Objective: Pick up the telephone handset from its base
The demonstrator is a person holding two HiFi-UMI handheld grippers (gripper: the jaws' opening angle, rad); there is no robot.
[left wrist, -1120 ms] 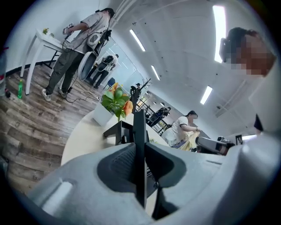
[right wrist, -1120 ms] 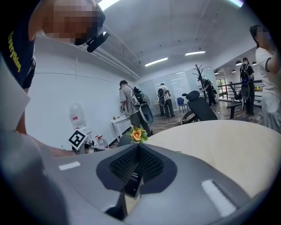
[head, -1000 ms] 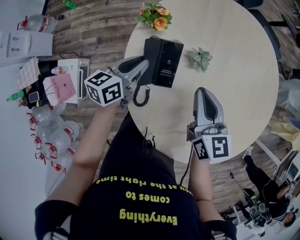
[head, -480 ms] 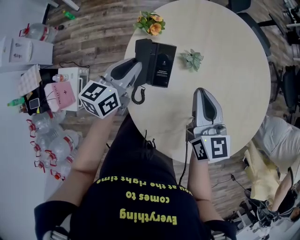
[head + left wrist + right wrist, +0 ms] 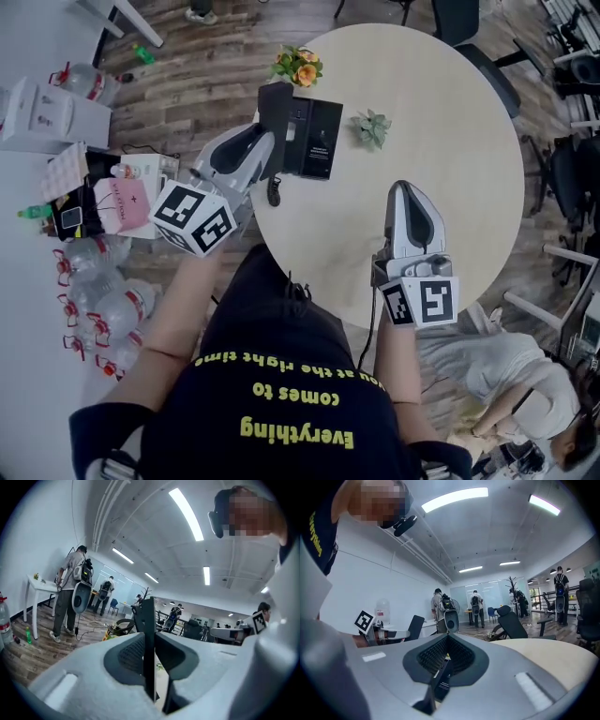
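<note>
- Now, my left tool (image 5: 270, 159) is pinched on the handset (image 5: 277, 101). In the left gripper view I see its two sides pressing on a thin dark slab that stands on its edge.
- I think the handset is up off the left side of the base (image 5: 319, 141), at the far left part of the worktop (image 5: 459, 131). So this step looks almost done.
- To do it well, I should hold the squeeze just as it is. If I let go even a little, the handset could slip and turn.
- I should lift slowly and straight up. The curly cord (image 5: 274, 192) hangs from the handset near the worktop's left edge. A quick pull could drag the base along.
- I should hold the handset flat and not let it swing. The flowers (image 5: 298, 67) stand just past the base on the far side, so I must not bump them.
- My right tool (image 5: 405, 190) is closed with nothing in it. It is over the near right side of the worktop, well apart from the phone.
- If the base starts to slide, I could press it down with that right tool.
</note>
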